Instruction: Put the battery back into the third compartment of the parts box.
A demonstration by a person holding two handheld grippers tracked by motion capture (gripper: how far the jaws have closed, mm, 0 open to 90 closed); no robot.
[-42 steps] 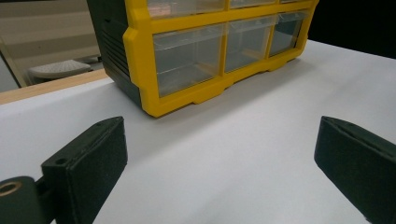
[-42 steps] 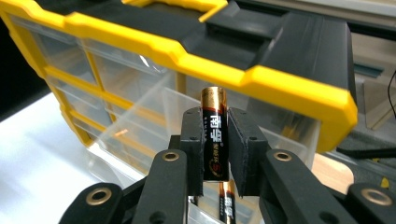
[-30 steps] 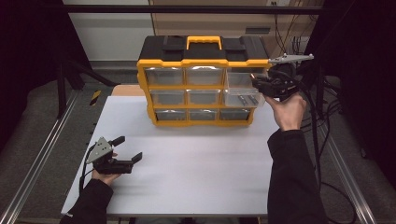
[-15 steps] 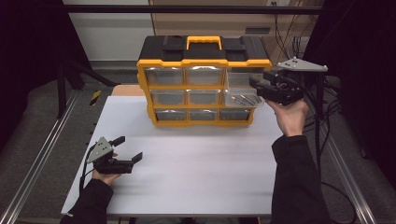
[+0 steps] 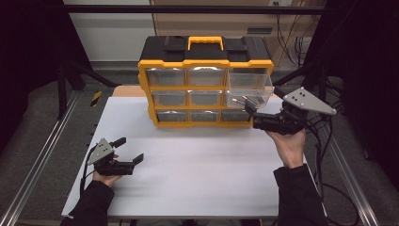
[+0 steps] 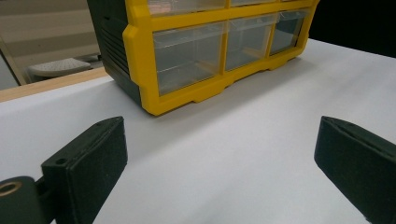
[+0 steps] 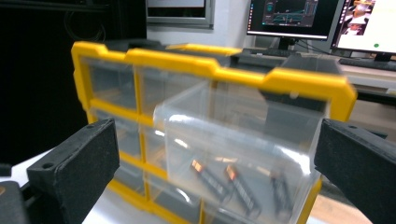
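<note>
The white table (image 5: 197, 165) carries a yellow-and-black drawer cabinet (image 5: 205, 80) near its far edge, and the work in hand is judged to centre on its top right drawer (image 5: 249, 87). That clear drawer is seen pulled well out of its slot, so the opening step appears done; the other drawers are seen pushed in. Inside the open drawer several small dark parts with orange tips (image 7: 224, 182) are lying on the bottom, and taking one out or adding to them is judged to be what is left. The right claw (image 5: 248, 109) is held just in front of and below the drawer; its jaws have just been opening and now stand wide with nothing between them. The left claw (image 5: 129, 149) rests on the table, well apart from the cabinet, spread open and empty.
</note>
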